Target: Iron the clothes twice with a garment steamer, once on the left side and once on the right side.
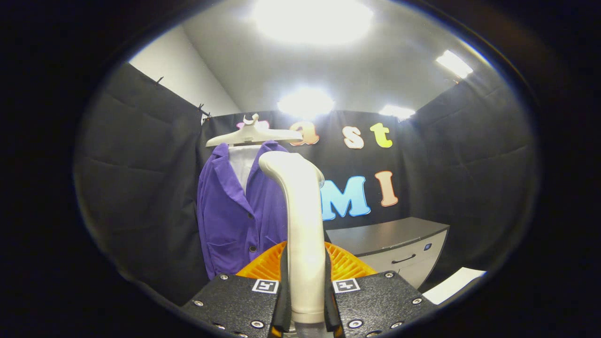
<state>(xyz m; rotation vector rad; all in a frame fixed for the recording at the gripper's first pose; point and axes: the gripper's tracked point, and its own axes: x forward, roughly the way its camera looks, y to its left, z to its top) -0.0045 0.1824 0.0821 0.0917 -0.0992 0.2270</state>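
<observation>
The gripper [305, 286] is pinching the handle of the steamer [300, 220], with one finger pressed on each side of the handle's lower part. The steamer stands upright between the fingers; its long axis runs from the fingers straight up, and its upper end bends over toward the jacket [235, 211]. The jacket hangs on a hanger [253, 135] beyond the fingers and to the left of the steamer, its front turned toward the gripper, lapels open over a white panel. The steamer's head overlaps the jacket's right edge near the collar; whether it touches the cloth cannot be told, and it appears to be held short of it. Well to the right of the jacket, a cabinet [394, 244] stands against the booth wall. The step in hand appears to be bringing the head to the cloth for a pass. To do this well, keep the pinch firm so the handle does not twist, keep the long axis near vertical, turn the bent head squarely at the cloth, start high on one front panel near the shoulder, and draw down in one even stroke. Then repeat on the other panel.
</observation>
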